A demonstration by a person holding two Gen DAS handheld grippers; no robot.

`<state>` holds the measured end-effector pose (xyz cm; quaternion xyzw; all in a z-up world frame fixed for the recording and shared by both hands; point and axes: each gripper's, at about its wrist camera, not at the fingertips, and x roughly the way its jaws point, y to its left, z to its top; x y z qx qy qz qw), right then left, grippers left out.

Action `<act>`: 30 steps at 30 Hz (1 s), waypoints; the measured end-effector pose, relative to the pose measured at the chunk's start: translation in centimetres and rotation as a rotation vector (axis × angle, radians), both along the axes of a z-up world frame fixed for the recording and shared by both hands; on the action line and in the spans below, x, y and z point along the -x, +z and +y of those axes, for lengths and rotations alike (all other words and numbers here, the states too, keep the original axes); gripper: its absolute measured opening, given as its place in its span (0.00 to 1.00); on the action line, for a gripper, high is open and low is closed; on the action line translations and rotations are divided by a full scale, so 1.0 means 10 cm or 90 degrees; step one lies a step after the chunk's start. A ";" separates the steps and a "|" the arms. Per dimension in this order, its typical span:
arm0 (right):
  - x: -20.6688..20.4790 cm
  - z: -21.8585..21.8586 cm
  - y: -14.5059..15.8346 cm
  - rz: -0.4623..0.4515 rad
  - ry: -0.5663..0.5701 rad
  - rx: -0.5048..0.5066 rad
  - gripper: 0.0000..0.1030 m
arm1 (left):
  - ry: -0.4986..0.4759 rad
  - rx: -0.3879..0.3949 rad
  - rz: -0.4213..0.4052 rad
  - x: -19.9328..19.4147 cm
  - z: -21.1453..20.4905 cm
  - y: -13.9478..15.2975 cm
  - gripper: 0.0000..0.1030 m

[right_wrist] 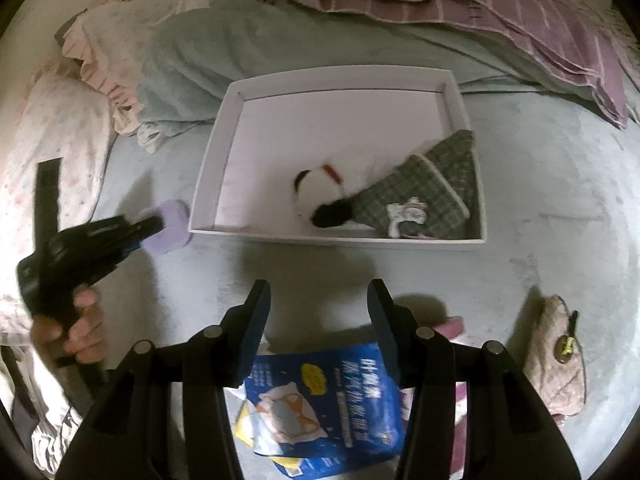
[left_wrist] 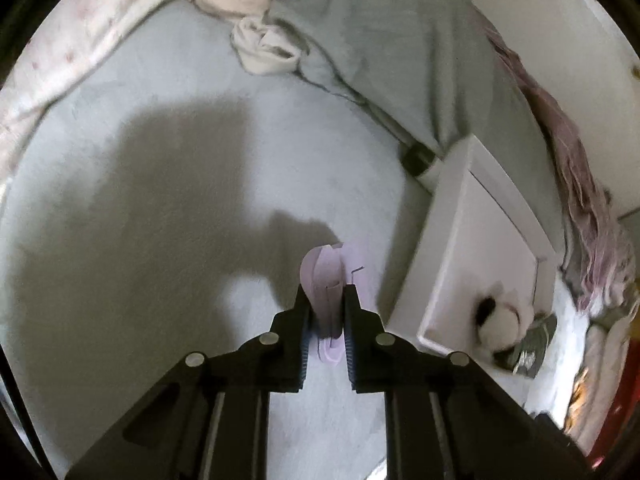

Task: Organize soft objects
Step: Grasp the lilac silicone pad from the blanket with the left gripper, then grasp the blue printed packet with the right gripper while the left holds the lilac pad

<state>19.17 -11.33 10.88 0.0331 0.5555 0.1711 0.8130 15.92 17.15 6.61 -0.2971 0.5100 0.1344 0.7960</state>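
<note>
- My left gripper [left_wrist: 327,294] is clamped on a soft folded lilac pad [left_wrist: 326,280], just left of the shallow white cardboard box [right_wrist: 208,168] on the pale blue-grey bedspread [left_wrist: 160,160].
- My right gripper [right_wrist: 320,292] hangs with jaws apart and nothing between them, above a blue printed plastic packet [right_wrist: 320,396].
- A black-and-white plush toy [right_wrist: 320,192] and a green plaid cloth [right_wrist: 432,184] lie inside the box.

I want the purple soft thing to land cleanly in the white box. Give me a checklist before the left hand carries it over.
1. Left gripper jaws pinch the purple pad: ok.
2. Pad clear of the bed: cannot tell.
3. White box has bare floor on its left half: ok.
4. Plush toy and checked cloth keep to the right: ok.
5. Right gripper outside the box, jaws empty: ok.
</note>
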 end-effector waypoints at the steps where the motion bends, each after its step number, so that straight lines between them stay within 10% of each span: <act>1: 0.01 -0.04 0.01 -0.003 -0.005 0.002 0.50 | -0.008 -0.004 -0.002 0.03 -0.04 0.04 0.13; 12: 0.30 -0.04 -0.13 0.045 0.064 -0.015 0.51 | -0.185 0.033 -0.077 0.21 -0.63 0.43 0.13; 21: 0.47 -0.20 -0.65 0.142 0.056 0.030 0.56 | -0.239 -0.007 -0.038 0.11 -0.81 0.34 0.13; 30: 0.48 -0.38 -0.71 0.085 0.059 0.022 0.62 | -0.283 -0.001 -0.055 0.11 -1.01 0.38 0.13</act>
